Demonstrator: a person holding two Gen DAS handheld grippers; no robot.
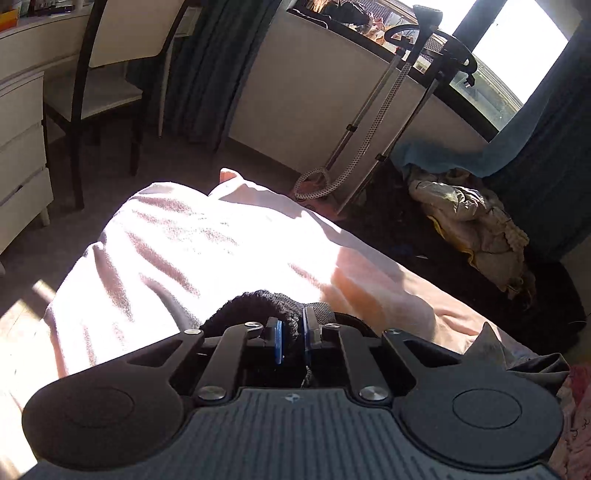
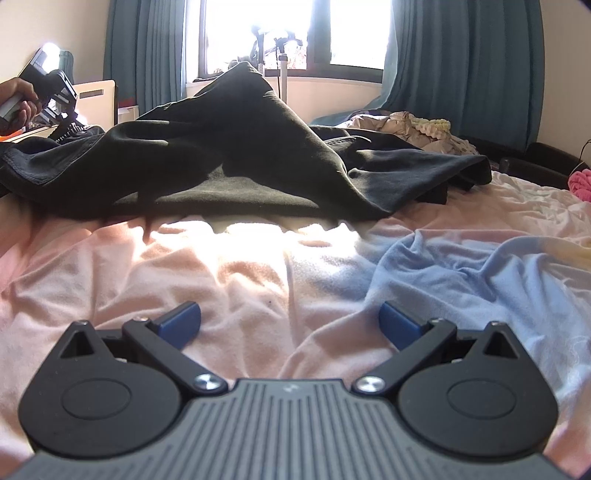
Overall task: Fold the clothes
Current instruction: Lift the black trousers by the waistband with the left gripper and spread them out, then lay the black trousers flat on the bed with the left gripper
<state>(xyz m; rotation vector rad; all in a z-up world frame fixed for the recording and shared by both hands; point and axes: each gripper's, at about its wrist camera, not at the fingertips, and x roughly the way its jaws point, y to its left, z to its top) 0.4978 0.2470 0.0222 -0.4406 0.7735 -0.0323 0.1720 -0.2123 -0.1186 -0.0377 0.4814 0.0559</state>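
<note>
Right wrist view showed the bed (image 2: 229,280) under a pink and blue sheet (image 2: 461,269), teal curtains (image 2: 461,66) beside the bright window (image 2: 258,33) behind. A dark garment (image 2: 229,147) lay crumpled across the bed's far side. The right gripper (image 2: 290,325) hovered near it, fingers spread wide. The left gripper (image 1: 291,341) pinched the garment's ribbed edge at the bed's left side.

Left gripper (image 1: 291,341) clamped on fabric; right gripper (image 2: 290,323) spread wide.
</note>
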